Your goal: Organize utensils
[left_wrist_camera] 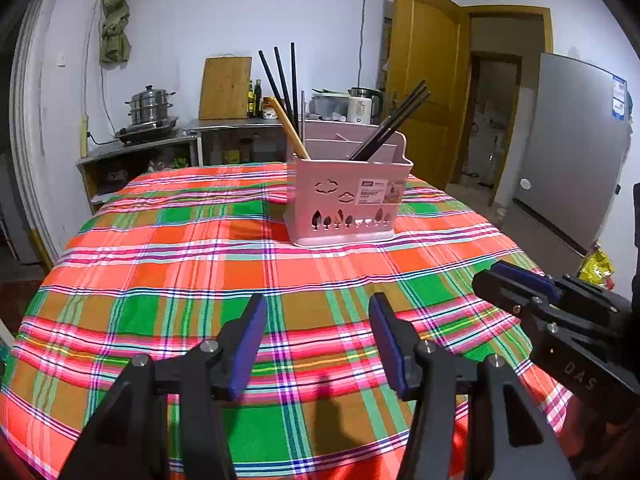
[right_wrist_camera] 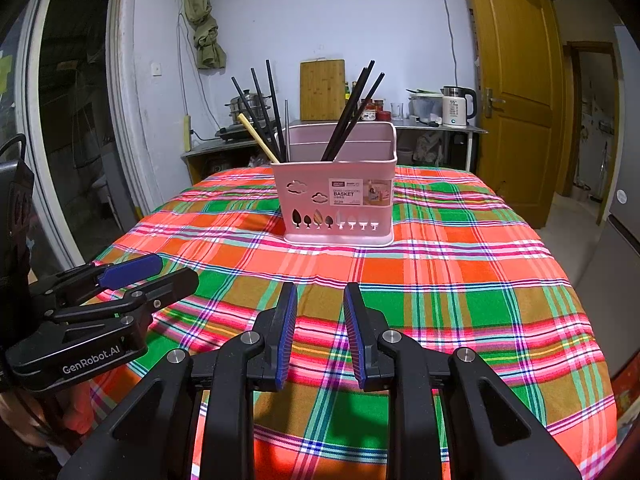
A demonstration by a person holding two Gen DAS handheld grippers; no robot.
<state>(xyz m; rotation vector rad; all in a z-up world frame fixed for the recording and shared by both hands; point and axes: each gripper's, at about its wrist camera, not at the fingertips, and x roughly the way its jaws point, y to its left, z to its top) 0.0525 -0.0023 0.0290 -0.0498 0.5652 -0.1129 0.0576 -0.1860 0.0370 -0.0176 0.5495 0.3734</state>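
Utensils stand sorted in a pink basket [right_wrist_camera: 334, 196] placed on the plaid tablecloth [right_wrist_camera: 440, 280], toward the far half of the table. Left compartment: three black chopsticks [right_wrist_camera: 262, 110] leaning left, one pale wooden chopstick [right_wrist_camera: 258, 138], and a thin metal rod [right_wrist_camera: 286, 128] whose type is hard to make out at this range. Next compartment to the right: a second black chopstick bundle [right_wrist_camera: 352, 110] leaning right. The basket front carries cloud and tree cut-outs and a label reading "BASKET".

Left gripper [left_wrist_camera: 318, 344]: jaws spread wide, nothing between the blue pads, held low over the near cloth, well apart from the basket. Right gripper [right_wrist_camera: 320, 334]: jaws parted by a narrower gap, also empty, pointed at the basket from the near edge. Each gripper appears at the edge of the other's view.

Background, left to right: steel steamer pot [left_wrist_camera: 150, 104], wooden cutting board [left_wrist_camera: 225, 88], white kettle [right_wrist_camera: 456, 108], yellow door [right_wrist_camera: 516, 96].
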